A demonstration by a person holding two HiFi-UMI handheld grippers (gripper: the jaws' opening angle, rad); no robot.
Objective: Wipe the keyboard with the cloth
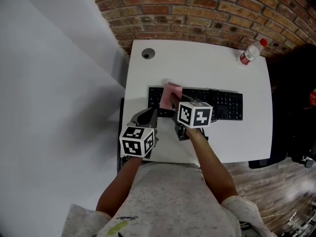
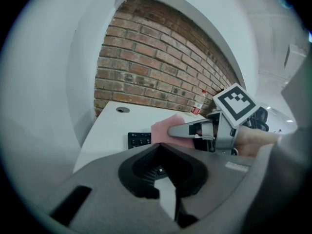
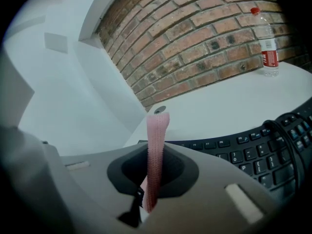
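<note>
- The left gripper [image 1: 148, 116] hangs over the near edge of the white counter [image 1: 232, 142]. Its jaws are all but together, with only a thin slit between them, and they hold nothing.
- Just to its right and a little further forward is the right gripper [image 1: 174, 101]. Its jaws are clamped on a pink cloth [image 3: 157, 145], which stands edge-on between them and sticks out past their tips.
- A black keyboard [image 3: 253, 155] lies below and ahead of the right jaws, stretching off to their right. The cloth's free end is over the keyboard's left end; whether it touches the keys I cannot tell.
- Straight ahead of the right jaws, beyond the cloth's tip, is a round hole [image 3: 159, 110] in the counter.
- Far ahead and to the right of them, a clear bottle [image 3: 265, 40] with a red cap stands by the brick wall [image 3: 204, 28].
</note>
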